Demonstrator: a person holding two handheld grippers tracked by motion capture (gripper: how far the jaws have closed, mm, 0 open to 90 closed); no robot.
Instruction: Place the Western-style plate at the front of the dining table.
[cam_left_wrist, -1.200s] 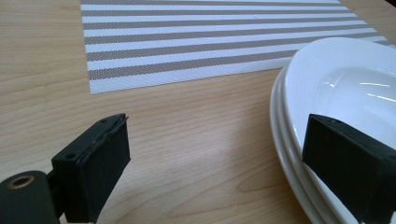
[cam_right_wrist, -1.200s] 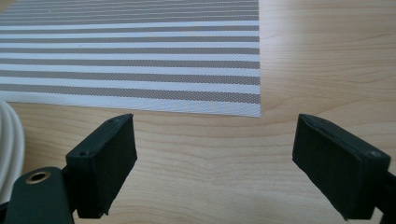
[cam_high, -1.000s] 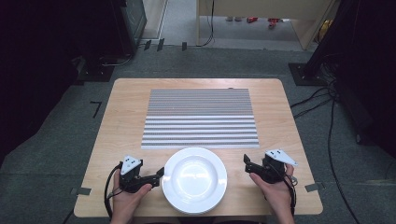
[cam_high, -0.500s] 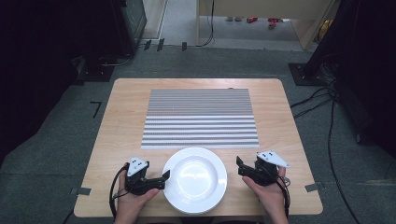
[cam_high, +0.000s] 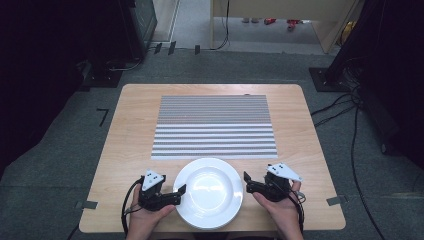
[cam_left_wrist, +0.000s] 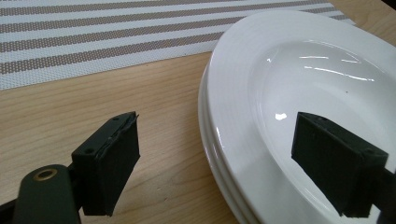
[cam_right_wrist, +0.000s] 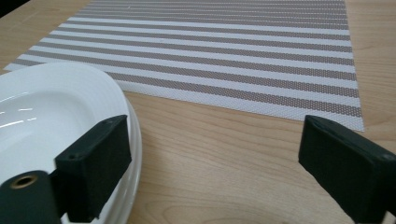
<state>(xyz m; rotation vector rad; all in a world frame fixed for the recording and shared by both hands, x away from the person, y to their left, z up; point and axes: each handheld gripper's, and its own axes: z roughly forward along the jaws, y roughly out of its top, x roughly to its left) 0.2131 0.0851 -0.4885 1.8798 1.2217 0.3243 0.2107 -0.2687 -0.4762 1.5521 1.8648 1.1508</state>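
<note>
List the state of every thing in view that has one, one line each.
Plate: upright, empty, on the bare wood at the table's near edge; the left gripper view shows stacked rims beneath it.
Placemat: flat, unrolled, nothing on it.
Left tongs: open, jaws either side of the plate's rim.
Right tongs: open, holding nothing, beside the plate's other rim.

wooden table (cam_high: 130, 135); striped placemat (cam_high: 215, 125); white plates (cam_high: 210, 192)
</note>
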